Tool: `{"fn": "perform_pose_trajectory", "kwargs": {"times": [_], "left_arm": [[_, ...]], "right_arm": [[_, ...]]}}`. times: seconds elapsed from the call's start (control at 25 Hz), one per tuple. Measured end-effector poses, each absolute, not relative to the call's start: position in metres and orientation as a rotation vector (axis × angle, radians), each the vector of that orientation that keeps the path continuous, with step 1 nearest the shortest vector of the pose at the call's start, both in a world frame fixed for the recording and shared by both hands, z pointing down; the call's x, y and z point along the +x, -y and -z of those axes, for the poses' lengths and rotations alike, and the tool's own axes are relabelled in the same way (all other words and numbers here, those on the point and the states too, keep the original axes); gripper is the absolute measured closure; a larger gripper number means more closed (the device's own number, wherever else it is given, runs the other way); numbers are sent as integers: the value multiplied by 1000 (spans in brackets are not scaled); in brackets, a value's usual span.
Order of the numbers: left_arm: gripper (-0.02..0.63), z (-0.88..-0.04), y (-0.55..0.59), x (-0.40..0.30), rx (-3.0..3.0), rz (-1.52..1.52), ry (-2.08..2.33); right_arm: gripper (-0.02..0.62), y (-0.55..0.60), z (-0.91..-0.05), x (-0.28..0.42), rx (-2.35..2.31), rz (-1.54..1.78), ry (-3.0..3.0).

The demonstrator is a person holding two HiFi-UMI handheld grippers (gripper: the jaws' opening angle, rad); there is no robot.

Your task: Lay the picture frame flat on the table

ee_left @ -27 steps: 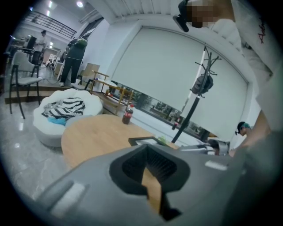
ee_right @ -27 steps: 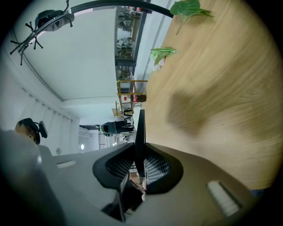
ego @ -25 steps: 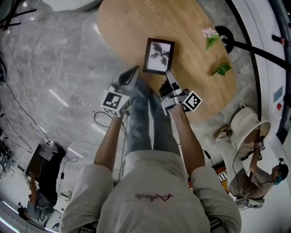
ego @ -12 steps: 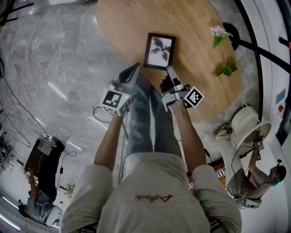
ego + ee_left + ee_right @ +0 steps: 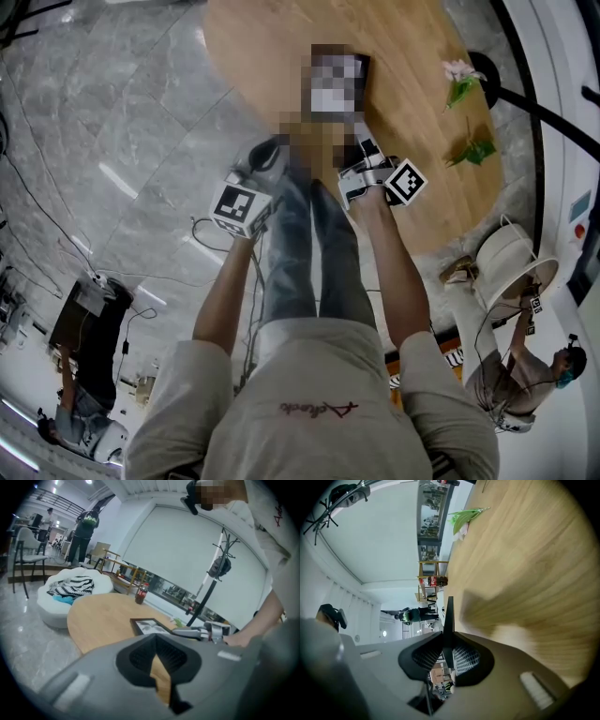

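Between the jaws of the right gripper (image 5: 449, 641) the picture frame (image 5: 449, 613) shows edge-on as a thin dark strip. The jaws stand narrow, their pads pressed on either face of the frame near its edge. Ahead of that gripper the frame reaches out over the round wooden table (image 5: 272, 47). From the left gripper view it looks low and close to flat, though no view shows whether the held edge has met the wood.

To the left of the frame, just off the table's rim, the left gripper (image 5: 156, 638) has its jaws together with nothing between them, and it touches nothing.

Risks, as judged from this moment:
- **Early release.** If the pads let go while the held edge hangs clear of the wood, the frame would drop and slap down.
- **Slipping.** A pinch this near the edge could slide off.
- **Trapped jaw.** The lower jaw may be caught under the frame, so pulling it out could drag the frame towards the rim.
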State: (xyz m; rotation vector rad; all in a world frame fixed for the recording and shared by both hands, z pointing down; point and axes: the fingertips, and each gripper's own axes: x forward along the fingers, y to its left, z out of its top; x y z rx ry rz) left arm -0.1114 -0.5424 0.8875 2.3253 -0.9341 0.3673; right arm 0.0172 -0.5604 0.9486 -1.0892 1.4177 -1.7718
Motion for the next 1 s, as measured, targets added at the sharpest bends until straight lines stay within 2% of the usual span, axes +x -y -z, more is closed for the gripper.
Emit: {"fn": "perform_pose_trajectory", "kwargs": {"times": [0.4, 0.84, 1.0], "left_arm": [[607, -891, 547, -115, 2348, -367, 924], [606, -896, 541, -118, 2344, -362, 926], [606, -897, 536, -116, 2343, -375, 923]], "right_arm": [[522, 611, -958, 15, -1122, 1721, -1463], [518, 610, -976, 11, -1126, 1717, -1463], [439, 611, -978, 10, -1132, 1730, -1489]]}}
